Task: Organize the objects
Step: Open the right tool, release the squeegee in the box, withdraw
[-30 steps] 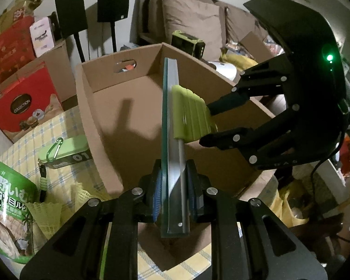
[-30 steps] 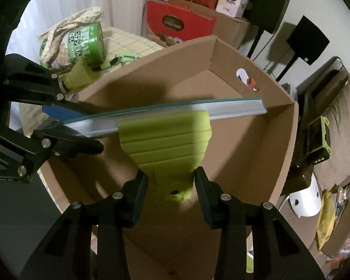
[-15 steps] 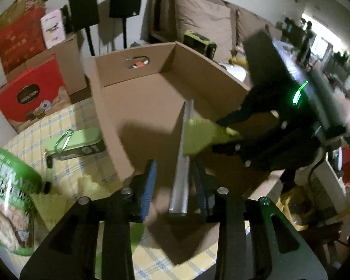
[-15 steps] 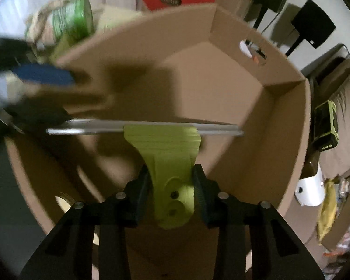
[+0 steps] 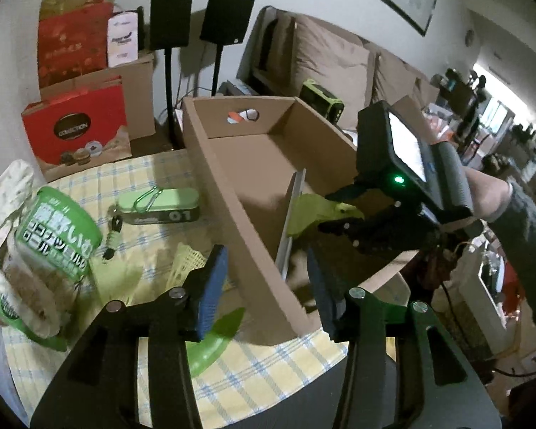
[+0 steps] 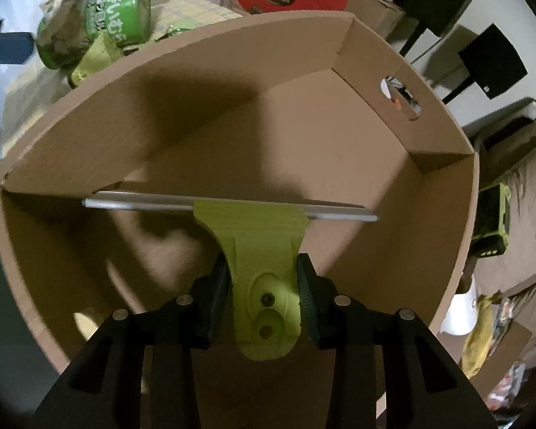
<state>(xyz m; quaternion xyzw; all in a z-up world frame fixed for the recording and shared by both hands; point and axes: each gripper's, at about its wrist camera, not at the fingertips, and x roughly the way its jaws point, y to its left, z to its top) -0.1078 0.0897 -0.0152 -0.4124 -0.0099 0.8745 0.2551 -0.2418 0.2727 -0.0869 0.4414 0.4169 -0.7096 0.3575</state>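
Observation:
A lime-green squeegee [image 6: 257, 246] with a metal blade bar hangs inside the open cardboard box [image 6: 232, 71]. My right gripper [image 6: 262, 296] is shut on its green handle, blade pointing down into the box. From the left wrist view the squeegee [image 5: 305, 211] shows in the box [image 5: 232, 193], held by the right gripper [image 5: 339, 220]. My left gripper [image 5: 264, 286] is pulled back over the box's near wall, its jaws opening with nothing between the blue pads.
On the checked tablecloth [image 5: 268, 357] left of the box lie a green tin with a carabiner [image 5: 160, 205], a green snack bag [image 5: 43, 250], a yellow mesh piece [image 5: 187, 257] and a green scoop-like piece [image 5: 214, 339]. Red gift boxes [image 5: 77, 128], speaker stands and a sofa stand behind.
My left gripper let go of the squeegee's blade bar, opened and drew back up and away. The right gripper lowered the squeegee deeper into the box.

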